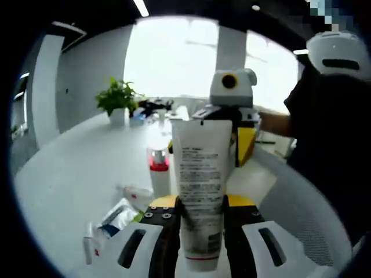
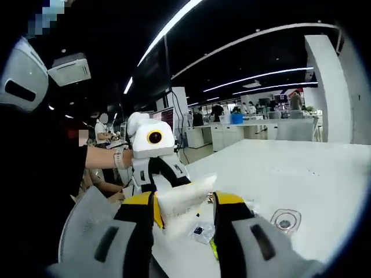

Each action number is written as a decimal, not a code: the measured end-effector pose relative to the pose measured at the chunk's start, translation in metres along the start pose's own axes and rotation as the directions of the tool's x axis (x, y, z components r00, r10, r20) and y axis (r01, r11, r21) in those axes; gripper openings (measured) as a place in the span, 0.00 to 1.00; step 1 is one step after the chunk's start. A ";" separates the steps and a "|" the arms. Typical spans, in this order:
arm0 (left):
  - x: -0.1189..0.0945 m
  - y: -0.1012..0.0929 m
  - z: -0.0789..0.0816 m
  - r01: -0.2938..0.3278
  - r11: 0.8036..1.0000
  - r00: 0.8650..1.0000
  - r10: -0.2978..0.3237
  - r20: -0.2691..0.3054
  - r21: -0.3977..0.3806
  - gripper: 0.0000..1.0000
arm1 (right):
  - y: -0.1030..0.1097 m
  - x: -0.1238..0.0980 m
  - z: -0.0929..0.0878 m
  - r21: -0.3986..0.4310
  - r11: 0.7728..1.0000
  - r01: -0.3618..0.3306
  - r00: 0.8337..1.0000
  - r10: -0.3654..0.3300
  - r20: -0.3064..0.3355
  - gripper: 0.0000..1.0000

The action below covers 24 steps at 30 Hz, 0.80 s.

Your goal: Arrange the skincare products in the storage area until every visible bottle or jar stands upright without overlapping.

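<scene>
Left gripper [image 1: 201, 231] jaws clamp white squeeze tube [image 1: 200, 185] upright for standing | right gripper [image 2: 184, 223] jaws seemingly pinch tube's crimped end [image 2: 184, 200], steadying | red-banded bottle [image 1: 159, 171] upright on table [image 1: 69, 174]

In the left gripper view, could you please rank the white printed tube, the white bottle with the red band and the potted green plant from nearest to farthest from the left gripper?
1. White printed tube: upright between the left gripper fingers.
2. White bottle with red band: standing on the table just beyond, slightly left.
3. Potted green plant: far back, upper left.

Left claw [image 1: 200, 231] and right claw [image 2: 184, 223] face each other, each clamped shut.
</scene>
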State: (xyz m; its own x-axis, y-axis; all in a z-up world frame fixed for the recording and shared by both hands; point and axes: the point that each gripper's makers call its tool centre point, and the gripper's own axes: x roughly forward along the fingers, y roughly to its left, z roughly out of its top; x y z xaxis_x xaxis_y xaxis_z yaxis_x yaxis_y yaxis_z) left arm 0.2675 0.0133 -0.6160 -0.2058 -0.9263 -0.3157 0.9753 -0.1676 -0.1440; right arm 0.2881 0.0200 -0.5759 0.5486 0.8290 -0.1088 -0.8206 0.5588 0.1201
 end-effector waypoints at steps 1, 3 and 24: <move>0.002 -0.004 0.003 0.024 1.000 1.000 -0.025 0.018 0.007 0.24 | 0.000 -0.001 0.001 -0.005 1.000 -0.011 1.000 0.011 0.010 0.41; 0.002 -0.010 0.006 0.060 0.998 0.998 -0.060 0.035 0.005 0.24 | 0.010 -0.002 0.006 0.012 0.997 -0.081 0.996 0.080 0.038 0.44; 0.014 -0.004 -0.007 0.007 1.000 1.000 -0.007 -0.016 0.029 0.26 | 0.025 0.018 -0.001 -0.091 0.989 -0.118 0.992 0.120 0.023 0.38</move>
State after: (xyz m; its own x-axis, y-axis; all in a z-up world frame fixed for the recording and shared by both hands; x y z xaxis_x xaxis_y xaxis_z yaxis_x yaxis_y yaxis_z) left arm 0.2598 0.0036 -0.6264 -0.2136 -0.9195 -0.3301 0.9757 -0.1838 -0.1193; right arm 0.2769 0.0486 -0.5759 0.4495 0.8905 -0.0704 -0.8906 0.4529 0.0418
